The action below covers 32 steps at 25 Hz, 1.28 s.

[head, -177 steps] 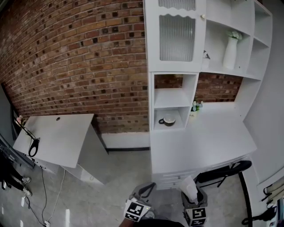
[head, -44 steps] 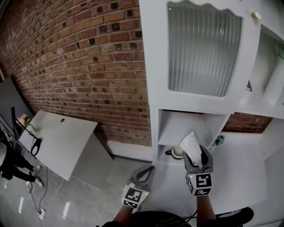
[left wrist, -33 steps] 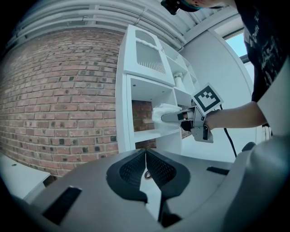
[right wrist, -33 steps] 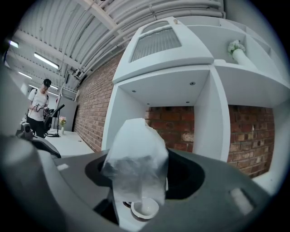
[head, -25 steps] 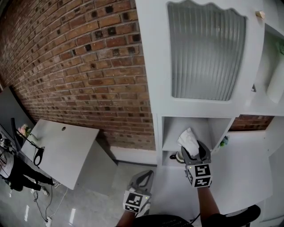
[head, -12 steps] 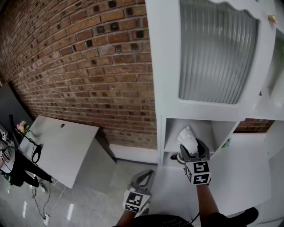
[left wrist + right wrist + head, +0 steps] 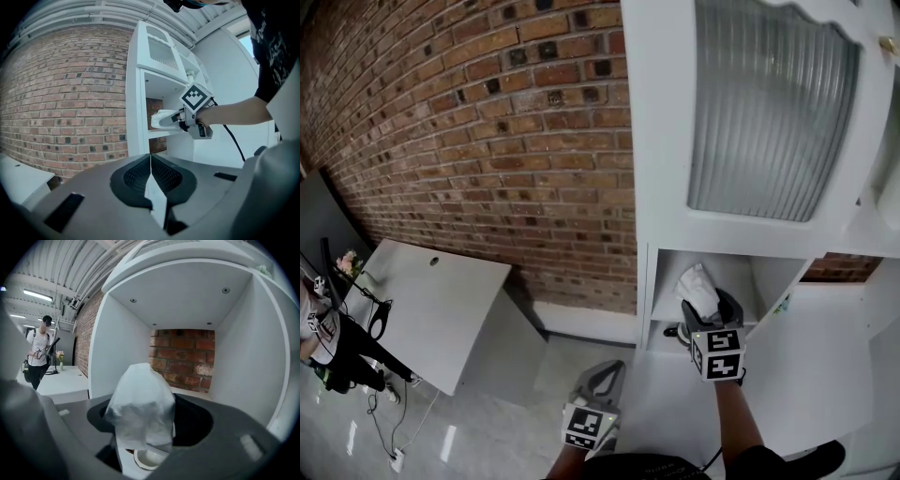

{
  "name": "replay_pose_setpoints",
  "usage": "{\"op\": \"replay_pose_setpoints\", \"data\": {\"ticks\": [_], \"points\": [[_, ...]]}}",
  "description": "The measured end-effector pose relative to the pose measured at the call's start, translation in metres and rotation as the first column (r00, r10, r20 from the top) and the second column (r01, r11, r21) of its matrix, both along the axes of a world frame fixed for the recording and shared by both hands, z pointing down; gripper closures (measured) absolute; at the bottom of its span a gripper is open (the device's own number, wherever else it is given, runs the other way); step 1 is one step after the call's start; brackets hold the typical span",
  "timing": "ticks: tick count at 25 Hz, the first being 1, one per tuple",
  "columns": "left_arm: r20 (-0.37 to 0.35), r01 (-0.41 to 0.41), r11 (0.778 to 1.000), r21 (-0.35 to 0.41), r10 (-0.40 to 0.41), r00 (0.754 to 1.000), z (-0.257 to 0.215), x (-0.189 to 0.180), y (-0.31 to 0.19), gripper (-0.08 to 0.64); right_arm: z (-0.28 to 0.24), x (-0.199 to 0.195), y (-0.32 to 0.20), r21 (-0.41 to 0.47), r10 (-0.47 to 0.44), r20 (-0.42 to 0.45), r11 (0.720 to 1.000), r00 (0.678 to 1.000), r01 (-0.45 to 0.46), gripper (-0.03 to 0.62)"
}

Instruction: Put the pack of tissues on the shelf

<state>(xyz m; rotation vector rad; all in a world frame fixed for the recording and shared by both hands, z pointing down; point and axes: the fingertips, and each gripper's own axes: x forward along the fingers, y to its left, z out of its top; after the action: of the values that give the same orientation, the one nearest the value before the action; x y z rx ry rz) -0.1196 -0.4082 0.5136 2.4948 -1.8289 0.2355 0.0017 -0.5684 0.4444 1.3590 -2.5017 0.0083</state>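
Observation:
The pack of tissues, white and soft, stands up between the jaws of my right gripper. The gripper is shut on it, though its jaws have just been opening a little with the pack still between them. It holds the pack at the mouth of the white cabinet's upper cubby, over the shelf board. The right gripper view shows the pack of tissues in front of the cubby's brick back. My left gripper hangs low and to the left, shut on nothing, its jaws meeting.
A small bowl sits in the cubby below the shelf board. A ribbed-glass door is above. A white desk top runs to the right, and a white table stands at the left by the brick wall. A person stands far left.
My right gripper has carried the pack forward and slightly down toward the cubby's opening. The left gripper has stayed about where it was.

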Motion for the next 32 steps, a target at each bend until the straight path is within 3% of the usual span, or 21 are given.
{"op": "replay_pose_setpoints", "data": {"ticks": [15,24,32], "points": [[-0.036,0.027,1.0,0.003,-0.027,0.999,-0.001,-0.014,-0.003,0.548,0.012,-0.008,-0.005,-0.077,-0.029,-0.092,0.997,0.995,0.022,0.279],[-0.038,0.029,1.0,0.003,-0.029,0.999,-0.001,-0.015,-0.001,0.548,0.015,-0.01,-0.001,-0.112,-0.064,-0.074,0.992,0.995,0.055,0.198],[-0.034,0.018,1.0,0.014,-0.018,0.999,-0.005,-0.009,0.002,0.548,0.001,-0.004,0.01,-0.083,-0.081,0.028,0.993,0.996,0.083,0.163]]}}
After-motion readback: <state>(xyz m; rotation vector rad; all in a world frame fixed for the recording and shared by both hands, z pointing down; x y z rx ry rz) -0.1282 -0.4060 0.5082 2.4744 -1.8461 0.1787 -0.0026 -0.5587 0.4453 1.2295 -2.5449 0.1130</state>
